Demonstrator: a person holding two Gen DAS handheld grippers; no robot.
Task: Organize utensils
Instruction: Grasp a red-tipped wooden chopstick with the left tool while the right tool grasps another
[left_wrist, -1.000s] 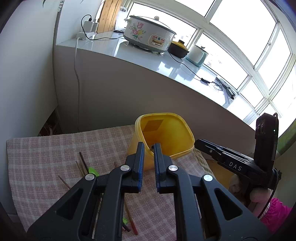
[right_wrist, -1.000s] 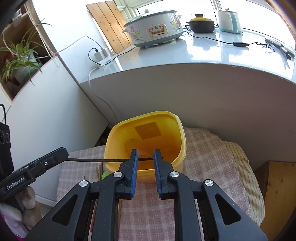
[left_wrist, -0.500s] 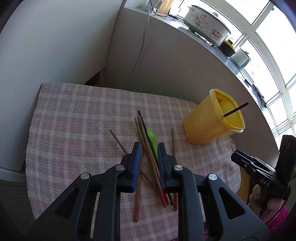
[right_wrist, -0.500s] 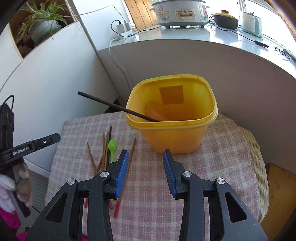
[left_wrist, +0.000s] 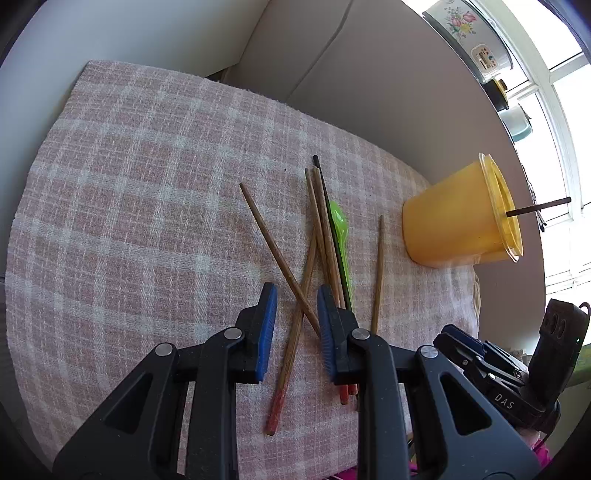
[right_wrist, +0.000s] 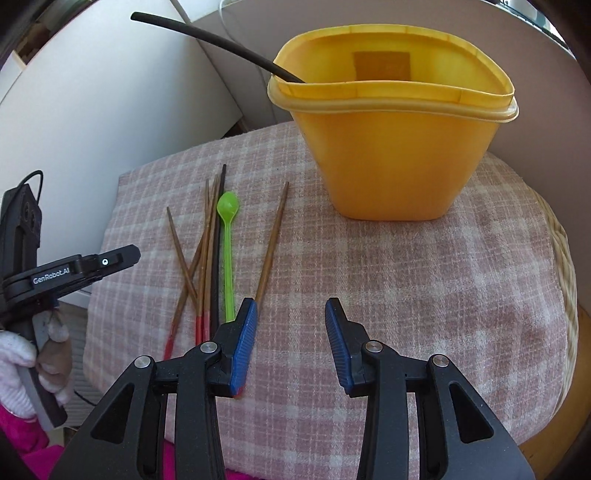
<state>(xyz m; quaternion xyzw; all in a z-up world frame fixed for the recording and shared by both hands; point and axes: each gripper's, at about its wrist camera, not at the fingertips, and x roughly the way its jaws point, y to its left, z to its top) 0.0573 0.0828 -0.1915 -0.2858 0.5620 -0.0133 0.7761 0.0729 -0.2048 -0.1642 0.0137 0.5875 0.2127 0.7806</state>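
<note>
Left wrist view: left gripper (left_wrist: 295, 308) spread, blue ribbed pads straddling crossed wooden chopsticks (left_wrist: 295, 291) without pinching; green plastic spoon (left_wrist: 341, 236) at one o'clock; yellow tub (left_wrist: 461, 221) at two o'clock, seen side-on, black chopstick (left_wrist: 537, 206) poking out; flowered cooker (left_wrist: 469, 40) on sill, unseen elsewhere. Right wrist view: right gripper (right_wrist: 290, 325) spread over bare pink checked cloth (right_wrist: 406, 280), empty; tub interior visible at twelve; gloved hand (right_wrist: 14, 369) at eight o'clock.
</note>
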